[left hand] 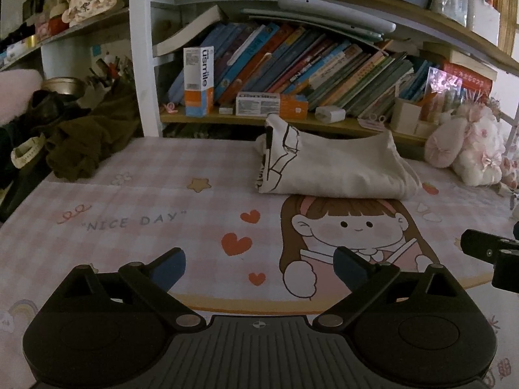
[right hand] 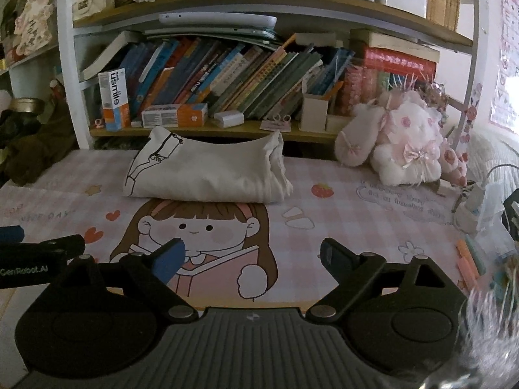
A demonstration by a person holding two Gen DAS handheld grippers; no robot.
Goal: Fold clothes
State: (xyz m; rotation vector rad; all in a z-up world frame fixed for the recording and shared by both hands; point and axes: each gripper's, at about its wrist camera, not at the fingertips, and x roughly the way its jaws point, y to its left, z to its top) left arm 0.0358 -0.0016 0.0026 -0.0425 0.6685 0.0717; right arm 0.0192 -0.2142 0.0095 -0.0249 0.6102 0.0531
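Left wrist view: the left gripper point(left hand: 261, 267) hangs over the desk mat point(left hand: 146, 201) with its jaws spread wide and nothing between them. The blue fingertips point(left hand: 170, 267) stand clear of the mat's printed cartoon girl point(left hand: 350, 227). The folded cream garment point(left hand: 331, 168) lies at the far side of the mat, just in front of the bookshelf point(left hand: 292, 120), well apart from this gripper. A heap of dark olive clothing point(left hand: 87, 142) sits at the mat's far left corner.

Right wrist view: the right gripper point(right hand: 256, 261) is likewise released, jaws wide, holding nothing, over the same printed figure. The folded cream garment point(right hand: 207, 171) rests beyond it, untouched, with a black line drawing on its left end. A pink and white plush toy point(right hand: 405, 139) lies to the garment's right against the shelf. The left gripper's finger shows at the left edge.
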